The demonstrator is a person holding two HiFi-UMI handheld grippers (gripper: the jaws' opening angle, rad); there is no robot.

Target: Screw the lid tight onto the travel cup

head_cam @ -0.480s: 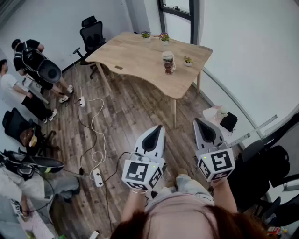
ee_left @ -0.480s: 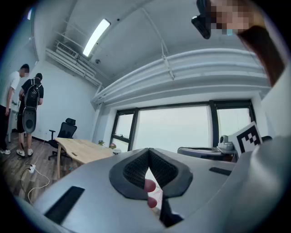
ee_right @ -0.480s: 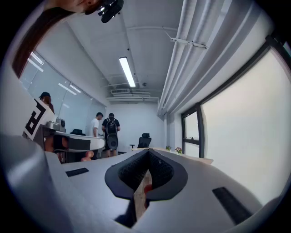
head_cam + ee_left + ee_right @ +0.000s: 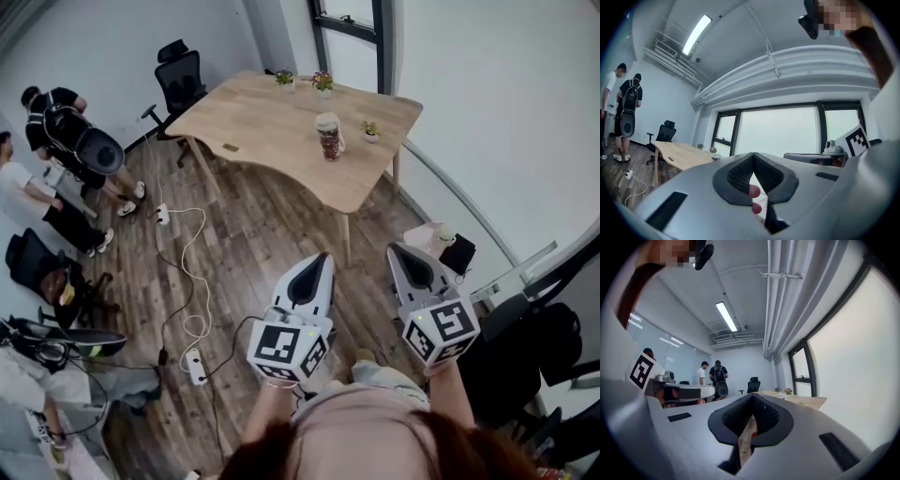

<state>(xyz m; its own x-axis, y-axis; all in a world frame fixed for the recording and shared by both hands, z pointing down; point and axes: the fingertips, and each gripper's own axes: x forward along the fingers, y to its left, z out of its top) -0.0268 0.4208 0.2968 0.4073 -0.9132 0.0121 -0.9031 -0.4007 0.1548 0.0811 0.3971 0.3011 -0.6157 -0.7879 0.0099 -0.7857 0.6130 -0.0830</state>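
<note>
The head view had shifted slightly, so the travel cup (image 4: 329, 137) sat a touch lower and further left in frame than before. It stood upright on the wooden surface (image 4: 262, 117), well apart from both claws, at their 12 o'clock. The left claw (image 4: 317, 260) and right claw (image 4: 397, 249) were each closed tight, holding nothing, above the floor (image 4: 253, 244).

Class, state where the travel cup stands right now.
In the head view, the dark patterned travel cup stands on the light wooden table, right of centre, left of a small potted plant.
</note>
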